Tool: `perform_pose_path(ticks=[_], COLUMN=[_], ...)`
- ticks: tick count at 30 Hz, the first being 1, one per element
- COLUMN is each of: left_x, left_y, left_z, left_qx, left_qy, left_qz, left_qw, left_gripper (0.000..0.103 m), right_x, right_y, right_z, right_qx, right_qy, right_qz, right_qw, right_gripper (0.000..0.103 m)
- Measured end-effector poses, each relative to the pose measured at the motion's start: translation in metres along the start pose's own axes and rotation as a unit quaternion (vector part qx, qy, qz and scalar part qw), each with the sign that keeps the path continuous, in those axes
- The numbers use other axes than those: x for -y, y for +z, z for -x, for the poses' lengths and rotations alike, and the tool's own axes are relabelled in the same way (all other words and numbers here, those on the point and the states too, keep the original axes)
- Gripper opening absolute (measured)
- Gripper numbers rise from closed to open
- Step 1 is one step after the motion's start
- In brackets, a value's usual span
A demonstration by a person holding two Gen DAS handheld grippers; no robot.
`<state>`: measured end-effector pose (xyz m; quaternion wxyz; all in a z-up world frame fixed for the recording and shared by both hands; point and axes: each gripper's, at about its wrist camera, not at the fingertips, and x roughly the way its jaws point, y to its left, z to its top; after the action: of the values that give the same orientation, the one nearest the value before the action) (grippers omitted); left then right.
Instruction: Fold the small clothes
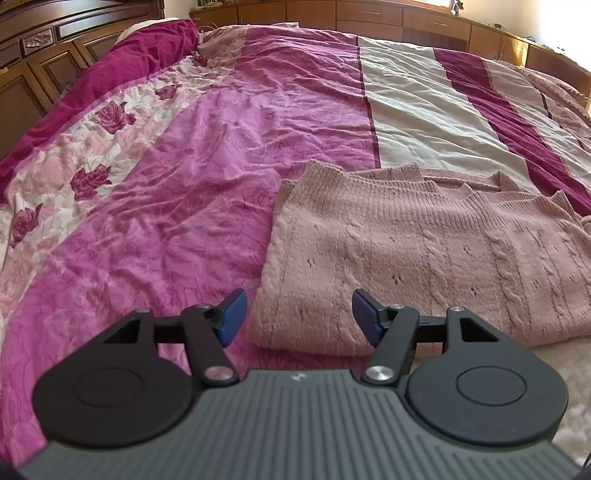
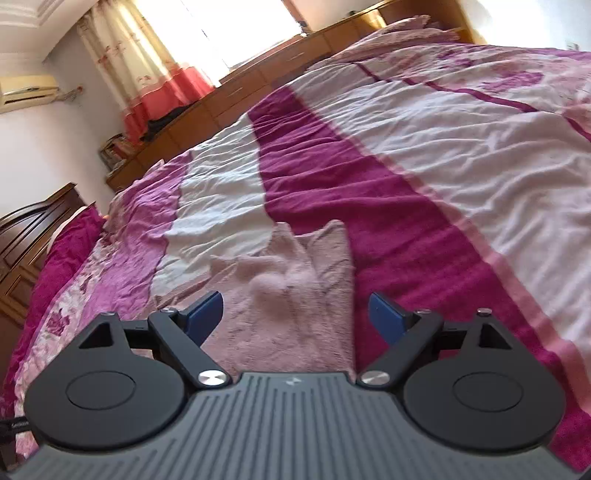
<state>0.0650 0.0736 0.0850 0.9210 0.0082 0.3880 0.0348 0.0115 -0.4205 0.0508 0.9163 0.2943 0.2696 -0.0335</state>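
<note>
**Both grippers empty above a folded pink sweater**

While the left gripper (image 1: 299, 314) hangs over the near corner of the knitted sweater (image 1: 424, 251), its blue pads (image 1: 231, 317) stand apart with nothing pressed between them; the sweater's folded edge only shows in the gap below. The right gripper (image 2: 295, 317) is likewise spread wide, its pads (image 2: 205, 314) clear of the cloth, with the pink knit visible between and beyond them.

The sweater lies folded in layers on the bedspread (image 1: 184, 184), its ribbed edges stacked at the far side in the left wrist view. In the right wrist view, which is tilted and somewhat blurred, the sweater's far end rises in loose points. The bedspread runs in magenta, white and rose-printed stripes. Wooden cabinets (image 1: 406, 18) line the far side of the bed, a dark headboard (image 1: 33, 55) stands at the left, and curtains (image 2: 147, 66) hang by a bright window.
</note>
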Motion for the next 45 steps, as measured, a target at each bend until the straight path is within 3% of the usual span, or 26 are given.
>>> perform_pose_path(ticks=[6,18,29,32,35,40,45], left_x=[-0.001,-0.004,0.002,0.003,0.004,0.007,0.009], left_y=[-0.011,-0.028,-0.033,-0.034,-0.034,-0.034,-0.035], left_z=[0.004,0.0,-0.002,-0.003,-0.003,-0.003,-0.005], left_qx=[-0.006,-0.034,-0.038,-0.04,-0.04,-0.04,-0.044], left_qy=[-0.011,-0.021,-0.024,-0.027,-0.027,-0.029,-0.029], left_qz=[0.02,0.047,0.04,0.04,0.038,0.036,0.037], left_qw=[0.9997,0.9981,0.9982,0.998,0.9981,0.9981,0.9979], left_gripper=[0.065,0.065,0.065,0.065,0.065,0.065,0.065], right_x=[0.015,0.021,0.025,0.025,0.022,0.014,0.019], right_y=[-0.01,-0.028,-0.03,-0.024,-0.024,-0.03,-0.028], right_z=[-0.004,-0.034,-0.048,-0.05,-0.054,-0.061,-0.068], right_qx=[-0.016,-0.063,-0.083,-0.092,-0.108,-0.104,-0.106], right_qy=[-0.018,0.017,0.045,0.049,0.084,0.087,0.106], right_qz=[-0.016,-0.031,-0.054,-0.072,-0.079,-0.061,-0.08], right_qw=[1.0,0.997,0.994,0.992,0.987,0.989,0.985], right_gripper=[0.091,0.091,0.103,0.103,0.097,0.096,0.094])
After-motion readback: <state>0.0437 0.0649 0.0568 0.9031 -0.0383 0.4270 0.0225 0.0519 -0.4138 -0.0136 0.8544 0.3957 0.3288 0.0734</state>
